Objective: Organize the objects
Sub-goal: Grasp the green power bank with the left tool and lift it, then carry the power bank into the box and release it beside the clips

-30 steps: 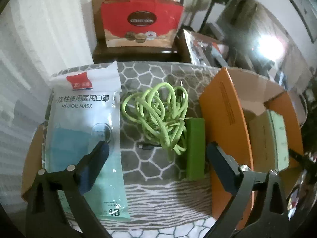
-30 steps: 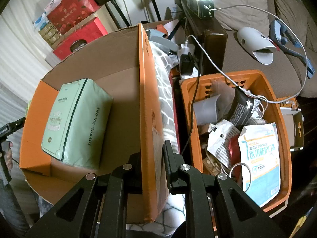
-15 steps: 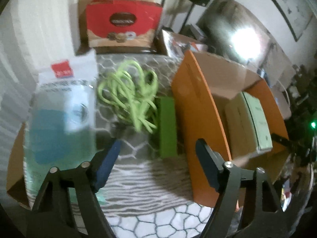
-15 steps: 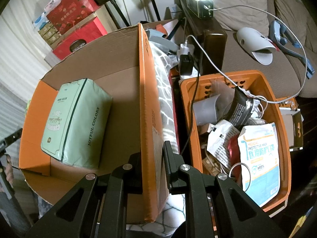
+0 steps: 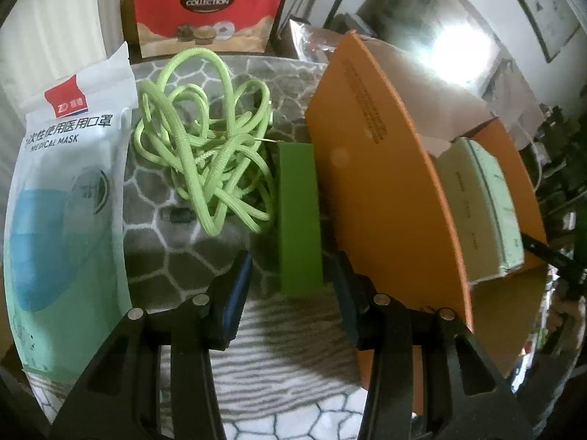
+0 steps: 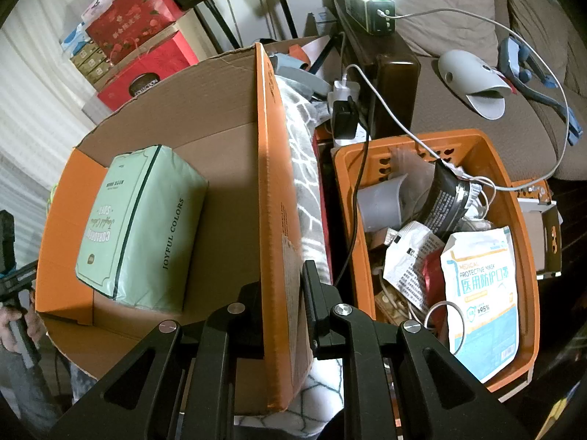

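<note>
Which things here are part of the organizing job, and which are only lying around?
Part of the job: green block, green cord, mask pack, cardboard box, tissue pack.
Lying around: red gift bag, orange basket, white charger cable.

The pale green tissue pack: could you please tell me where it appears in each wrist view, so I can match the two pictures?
Left wrist view: the tissue pack sits at the right, inside the orange cardboard box, behind its near wall.
Right wrist view: the tissue pack lies left of centre, on the floor of that box.
Shared landmark: the red COLLECTION bag, also visible at upper left.
</note>
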